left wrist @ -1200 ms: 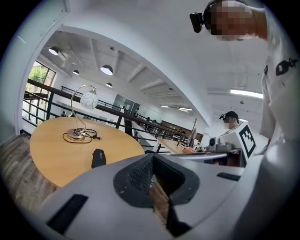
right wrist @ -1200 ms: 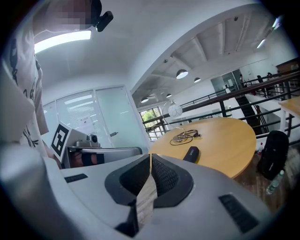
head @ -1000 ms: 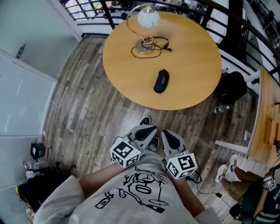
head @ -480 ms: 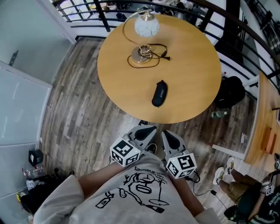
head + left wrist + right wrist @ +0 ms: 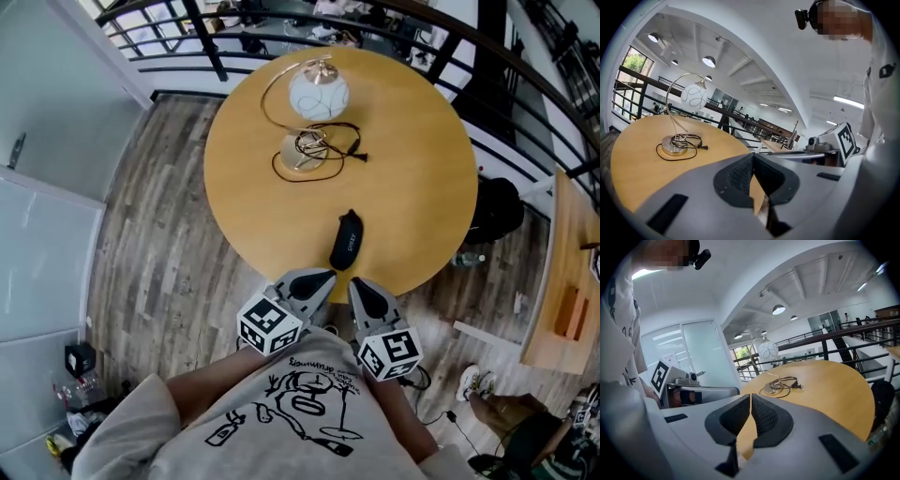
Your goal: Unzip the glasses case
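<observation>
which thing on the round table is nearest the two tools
The black glasses case, lying by the table's near edge; the globe lamp stands farther back.

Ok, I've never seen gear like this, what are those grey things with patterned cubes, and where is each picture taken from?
Those are two hand-held grippers, not a robot: a person holds the left gripper and the right gripper, cubes included. The top-down picture comes from a camera on the person's head; the other two from cameras riding on each gripper, looking along its jaws. Both pairs of jaws are closed on nothing. On the round table are a dark glasses case, near the person's edge, and a white-globed lamp with a black cord. Neither gripper touches the case.
</observation>
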Available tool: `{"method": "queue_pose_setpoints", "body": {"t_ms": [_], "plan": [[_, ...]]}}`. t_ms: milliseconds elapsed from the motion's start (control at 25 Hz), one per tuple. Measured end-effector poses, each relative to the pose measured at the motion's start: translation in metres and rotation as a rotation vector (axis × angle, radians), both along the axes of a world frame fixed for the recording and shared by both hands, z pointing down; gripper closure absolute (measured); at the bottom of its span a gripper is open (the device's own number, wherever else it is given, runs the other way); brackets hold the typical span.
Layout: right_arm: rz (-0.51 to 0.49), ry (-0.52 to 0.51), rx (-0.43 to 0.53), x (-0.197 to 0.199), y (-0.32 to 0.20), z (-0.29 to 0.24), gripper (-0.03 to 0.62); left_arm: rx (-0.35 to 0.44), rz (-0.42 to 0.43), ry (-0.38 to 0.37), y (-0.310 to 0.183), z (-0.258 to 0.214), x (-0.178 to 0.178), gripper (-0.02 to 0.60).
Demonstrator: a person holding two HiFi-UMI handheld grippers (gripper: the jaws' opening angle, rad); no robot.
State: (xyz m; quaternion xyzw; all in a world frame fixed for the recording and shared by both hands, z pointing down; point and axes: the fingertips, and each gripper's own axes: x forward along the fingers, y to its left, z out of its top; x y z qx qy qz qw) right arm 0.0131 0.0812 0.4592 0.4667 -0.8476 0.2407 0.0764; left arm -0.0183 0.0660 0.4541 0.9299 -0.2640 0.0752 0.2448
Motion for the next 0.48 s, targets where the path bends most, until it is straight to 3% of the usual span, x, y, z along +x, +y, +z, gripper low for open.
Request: {"method": "queue_pose_setpoints", "body": {"t_ms": [480], "plan": [[0.031, 0.033, -0.03, -0.016, -0.061, 0.003, 0.566, -0.033, 0.055, 0.011, -0.059, 0.006, -0.013, 0.574]]}}
